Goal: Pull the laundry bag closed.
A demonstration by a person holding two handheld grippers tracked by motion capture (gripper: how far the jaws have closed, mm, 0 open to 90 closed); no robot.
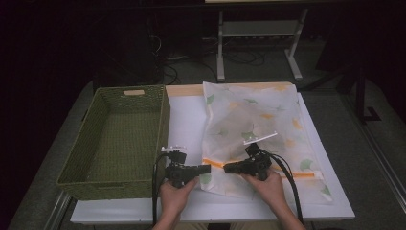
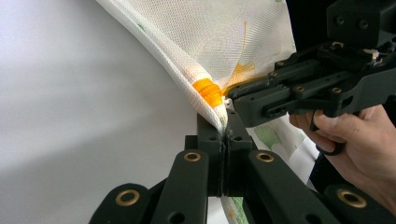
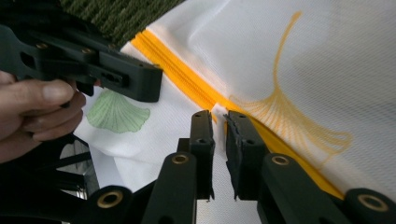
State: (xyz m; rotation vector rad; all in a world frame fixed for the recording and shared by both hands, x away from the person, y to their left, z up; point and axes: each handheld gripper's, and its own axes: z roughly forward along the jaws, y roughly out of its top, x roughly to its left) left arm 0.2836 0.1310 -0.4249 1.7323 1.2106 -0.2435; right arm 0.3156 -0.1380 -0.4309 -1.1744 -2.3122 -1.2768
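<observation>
While the left tool (image 2: 223, 135) pinches the corner of the white mesh laundry bag with leaf print and orange zipper (image 1: 253, 124), the right tool (image 3: 218, 122), slightly spread, straddles the zipper pull. Bag looks light, limp, likely to slide; grip hem or pull tab.

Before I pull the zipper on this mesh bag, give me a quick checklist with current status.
1. Left gripper clamped on the bag edge near the zipper end: ok.
2. Right gripper closed on the zipper pull: not ok, jaws slightly apart around it.
3. Grippers apart, not colliding: ok.
4. Zipper track lying flat ahead of the right gripper: ok.
5. Basket out of the pull path: ok, it sits left of the bag.
6. Bag contents: cannot tell.
</observation>
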